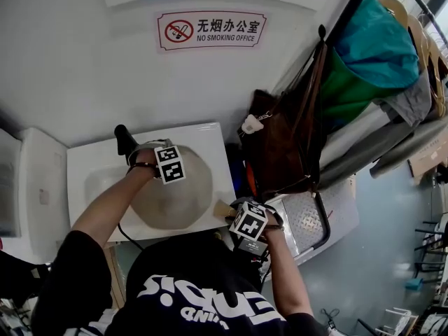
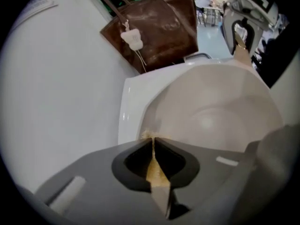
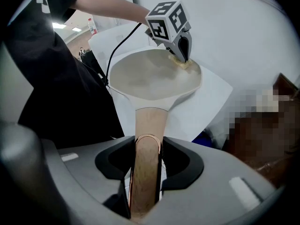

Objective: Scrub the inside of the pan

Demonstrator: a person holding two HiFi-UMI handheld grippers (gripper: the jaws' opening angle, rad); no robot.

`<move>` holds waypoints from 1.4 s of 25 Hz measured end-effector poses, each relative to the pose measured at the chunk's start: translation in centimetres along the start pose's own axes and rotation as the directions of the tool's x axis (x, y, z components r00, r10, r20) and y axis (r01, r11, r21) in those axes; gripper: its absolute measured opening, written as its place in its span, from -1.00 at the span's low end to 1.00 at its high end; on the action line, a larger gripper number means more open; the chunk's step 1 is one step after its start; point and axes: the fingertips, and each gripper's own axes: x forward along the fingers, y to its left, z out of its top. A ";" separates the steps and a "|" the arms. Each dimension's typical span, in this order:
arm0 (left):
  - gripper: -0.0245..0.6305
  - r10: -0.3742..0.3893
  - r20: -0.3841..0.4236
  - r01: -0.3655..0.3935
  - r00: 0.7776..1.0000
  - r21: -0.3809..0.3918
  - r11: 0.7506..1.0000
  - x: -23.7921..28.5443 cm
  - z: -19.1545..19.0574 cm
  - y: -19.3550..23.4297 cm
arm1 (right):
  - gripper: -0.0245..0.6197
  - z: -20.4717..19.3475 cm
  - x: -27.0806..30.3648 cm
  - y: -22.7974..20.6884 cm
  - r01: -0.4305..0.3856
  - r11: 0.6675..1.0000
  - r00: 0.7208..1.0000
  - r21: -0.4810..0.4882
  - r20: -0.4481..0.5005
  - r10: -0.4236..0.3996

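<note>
Left gripper (image 2: 153,143), jaws clamped together on a thin tan scrub pad (image 2: 156,173), meets the beige pan (image 2: 211,102) at its inner rim; right gripper (image 3: 147,146) jaws clamp the wooden handle (image 3: 149,123).

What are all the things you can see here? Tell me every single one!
pan: one, cream, on the table
handle: one, wooden, sticking out of the pan toward the person
pad: one, yellowish, inside the pan near its rim
table: one, white, against the wall
sign: one, white and red, on the wall
bag: one, brown, hanging right of the table
tray: one, grey metal, right of the table
clothes: a bunch, teal and green, hanging at the top right
shirt: one, black, on the person
left gripper: one, grey, shut on the pad
right gripper: one, grey, shut on the handle
</note>
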 end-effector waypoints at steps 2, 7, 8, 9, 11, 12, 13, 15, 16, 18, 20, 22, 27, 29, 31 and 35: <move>-0.88 -0.031 -0.066 0.035 0.997 0.066 0.997 0.1 -0.9 0.0 | -0.40 0.0 0.0 0.0 0.001 1.000 1.000 0.001 0.002 -0.001; -0.88 -0.093 -0.211 0.135 0.973 0.195 0.971 -0.1 -3.4 0.3 | -0.40 0.2 -0.1 0.0 0.004 1.000 1.000 -0.001 0.006 -0.004; -0.88 -0.105 -0.231 0.152 0.967 0.197 0.969 -0.2 -3.8 0.4 | -0.40 0.1 -0.1 0.0 0.005 1.000 1.000 -0.001 0.005 -0.005; -0.88 -0.118 -0.244 0.167 0.962 0.191 0.967 -0.3 -4.2 0.4 | -0.40 0.1 -0.1 0.0 0.007 1.000 1.000 -0.001 0.005 -0.007; -0.88 -0.140 -0.262 0.189 0.955 0.172 0.967 -0.5 -4.8 0.3 | -0.40 0.2 -0.1 0.0 0.009 1.000 1.000 -0.001 0.006 -0.009; -0.88 -0.148 -0.273 0.198 0.951 0.169 0.965 -0.5 -5.0 0.2 | -0.40 0.2 -0.1 0.0 0.010 1.000 1.000 -0.001 0.007 -0.010; -0.88 -0.153 -0.288 0.208 0.945 0.173 0.963 -0.4 -5.3 0.0 | -0.40 0.3 -0.1 0.0 0.011 1.000 1.000 0.000 0.008 -0.011; -0.88 -0.158 -0.326 0.228 0.932 0.191 0.955 -0.2 -6.0 -0.4 | -0.40 0.3 -0.1 0.0 0.012 1.000 1.000 0.002 0.011 -0.012; -0.88 -0.159 -0.343 0.238 0.926 0.201 0.950 -0.1 -6.3 -0.7 | -0.40 0.3 -0.1 0.1 0.012 1.000 1.000 0.003 0.013 -0.012; -0.88 -0.164 -0.374 0.259 0.913 0.220 0.941 0.0 -6.8 -1.2 | -0.40 0.3 -0.1 0.1 0.013 1.000 1.000 0.006 0.013 -0.013; -0.88 -0.173 -0.421 0.294 0.890 0.241 0.925 0.1 -7.6 -1.9 | -0.40 0.3 -0.1 0.0 0.014 1.000 1.000 0.007 0.015 -0.014; -0.88 -0.185 -0.485 0.343 0.855 0.260 0.903 0.0 -8.9 -2.8 | -0.40 0.3 -0.1 0.1 0.012 1.000 1.000 0.011 0.017 -0.012; -0.88 -0.220 -0.570 0.425 0.791 0.254 0.869 0.0 -10.9 -4.9 | -0.40 0.2 -0.2 0.3 0.008 1.000 1.000 0.014 0.014 -0.009; -0.88 -0.227 -0.591 0.445 0.774 0.252 0.860 0.0 -11.3 -5.2 | -0.40 0.2 -0.3 0.2 0.008 1.000 1.000 0.012 0.013 -0.008; -0.88 -0.222 -0.606 0.453 0.764 0.259 0.853 -0.1 -11.6 -5.4 | -0.40 0.2 -0.4 0.2 0.008 1.000 1.000 0.012 0.012 -0.008; -0.88 -0.211 -0.628 0.466 0.749 0.274 0.841 -0.2 -11.9 -5.7 | -0.40 0.2 -0.4 0.2 0.008 1.000 1.000 0.010 0.009 -0.008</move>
